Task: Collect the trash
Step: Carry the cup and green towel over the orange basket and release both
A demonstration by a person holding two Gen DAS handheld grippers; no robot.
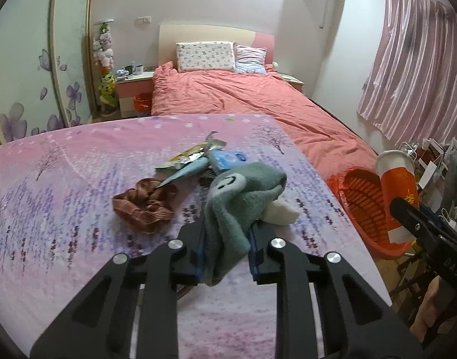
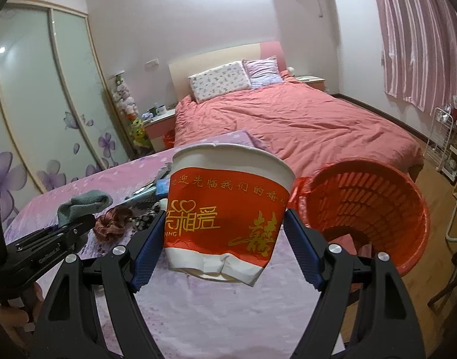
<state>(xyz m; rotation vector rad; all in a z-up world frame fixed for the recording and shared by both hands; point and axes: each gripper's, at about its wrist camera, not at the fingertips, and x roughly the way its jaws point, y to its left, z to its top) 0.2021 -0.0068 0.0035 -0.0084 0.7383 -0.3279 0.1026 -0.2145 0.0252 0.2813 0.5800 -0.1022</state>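
**Both hand-held grippers loaded above the worktop**

We see the left hand-held gripper (image 1: 227, 257) clenched on a green sock (image 1: 243, 197) with a smiley face, lifted clear of the pink floral cloth covering the worktop (image 1: 64, 179). The sock's long axis runs away from the camera and sags over the jaws toward the pile behind it.

The right hand-held gripper (image 2: 225, 239) is grasping a red and white paper cup (image 2: 225, 209), its blue pads (image 2: 147, 254) pressed to both sides. The cup stands roughly upright, mouth up, tilted slightly, its bottom rim crumpled.

Just right of the cup, past the worktop's right edge, stands an orange basket (image 2: 407, 209) lined with an orange bag, its mouth tipped toward us. Nothing sits between cup and basket, so that side is open.

Left on the cloth lie a brown scrunchie (image 1: 144, 206), a clutch of foil wrappers (image 1: 192, 158), and a blue packet (image 1: 228, 158), all near the middle. The worktop's far edge meets a bed (image 1: 258, 98) with a coral duvet. Bare cloth stretches wide on the left.
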